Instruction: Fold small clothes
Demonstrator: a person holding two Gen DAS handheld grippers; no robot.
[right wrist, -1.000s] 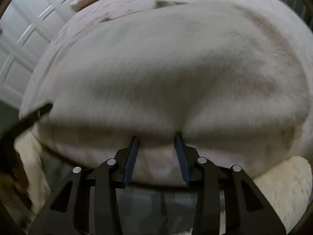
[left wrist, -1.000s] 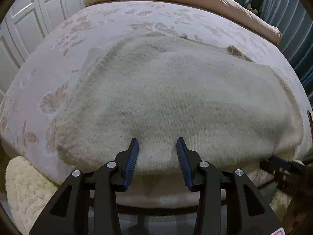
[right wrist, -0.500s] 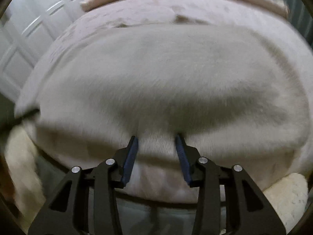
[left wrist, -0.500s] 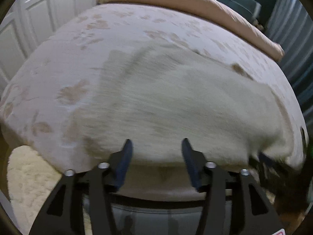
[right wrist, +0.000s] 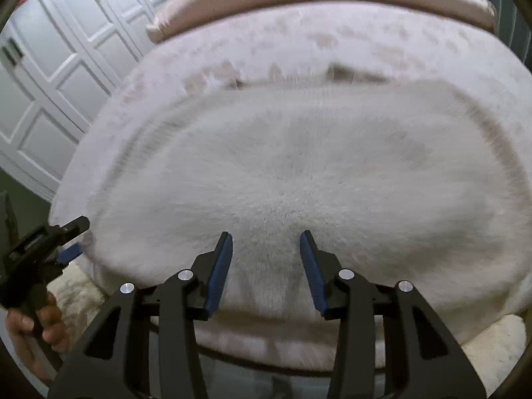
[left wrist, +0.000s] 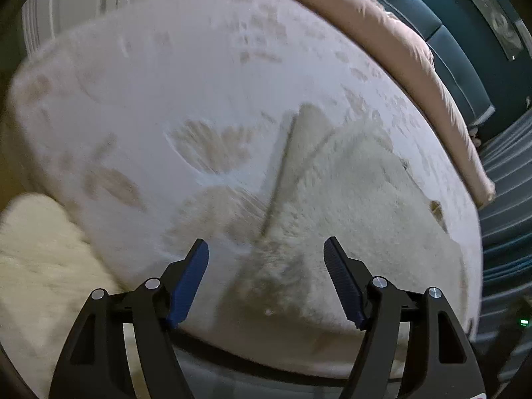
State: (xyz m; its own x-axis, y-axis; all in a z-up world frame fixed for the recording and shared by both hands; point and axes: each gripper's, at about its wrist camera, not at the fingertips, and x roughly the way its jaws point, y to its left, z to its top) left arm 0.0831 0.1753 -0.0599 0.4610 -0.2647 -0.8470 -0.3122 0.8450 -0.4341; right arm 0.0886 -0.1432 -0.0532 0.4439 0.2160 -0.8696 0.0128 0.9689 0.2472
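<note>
Bedding fills the left wrist view: a pale quilt with faded leaf prints (left wrist: pixel 206 76) covers the bed, a folded peach blanket (left wrist: pixel 382 40) lies along its far edge, and a teal padded headboard (left wrist: pixel 465 50) stands behind it. A fluffy cream rug (left wrist: pixel 36 256) shows at lower left. Motion blur smears the print and the fabric edges. The cream knitted sweater (left wrist: pixel 359 206) lies flat on the quilt, its left edge running just ahead of the left gripper (left wrist: pixel 266 249), whose jaws have just been opening and stand wide with nothing clamped.

In the right wrist view, white panelled wardrobe doors (right wrist: pixel 60 66) line the left side. The sweater (right wrist: pixel 299 166) spreads across the near half of the bed, blurred at its far hem. The right gripper (right wrist: pixel 266 242) hovers over its near edge, jaws narrowly parted, pads not pressing the knit. At far left a hand (right wrist: pixel 36 329), cut off by the frame, holds the other gripper.
</note>
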